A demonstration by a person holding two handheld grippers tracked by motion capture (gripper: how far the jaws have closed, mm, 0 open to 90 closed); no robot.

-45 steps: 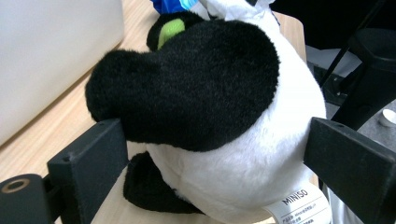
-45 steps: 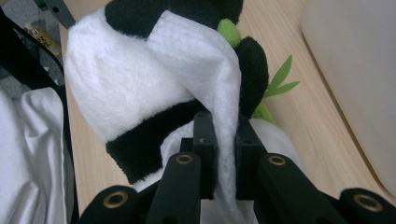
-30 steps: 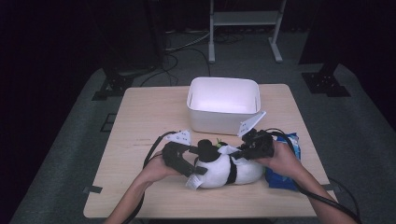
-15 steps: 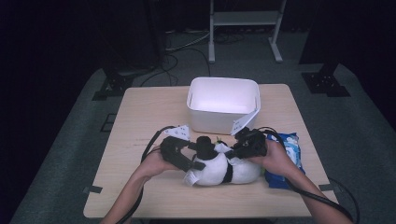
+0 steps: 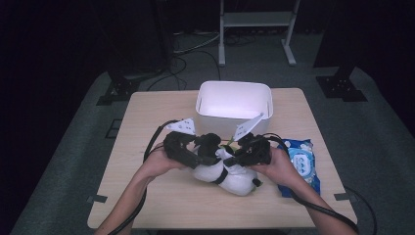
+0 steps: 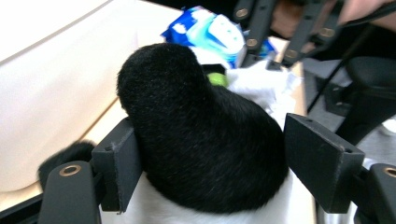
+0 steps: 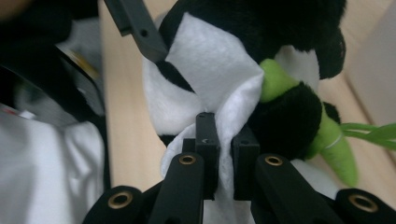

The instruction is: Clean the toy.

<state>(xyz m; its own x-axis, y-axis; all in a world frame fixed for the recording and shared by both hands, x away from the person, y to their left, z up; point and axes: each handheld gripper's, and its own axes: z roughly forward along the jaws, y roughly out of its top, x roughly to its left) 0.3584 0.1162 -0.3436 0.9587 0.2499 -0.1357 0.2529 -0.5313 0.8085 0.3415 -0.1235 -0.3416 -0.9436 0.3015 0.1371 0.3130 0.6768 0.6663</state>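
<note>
A black-and-white plush panda lies on the table's near middle, with a green bamboo piece at its front. My left gripper has been closing its jaws and now grips a black furry limb of the panda, which sits between both pads. My right gripper is shut on a fold of white wipe laid against the panda's white body. In the high view the right gripper comes at the toy from the right, facing the left one.
A white bin stands just behind the toy at the table's middle back. A blue pack of wipes lies at the right by the person's right hand. Cables trail from both grippers off the front edge. Bare tabletop lies at the near left.
The left gripper has risen a little with the panda's limb between its jaws. The right gripper has slid left across the toy with the wipe.
</note>
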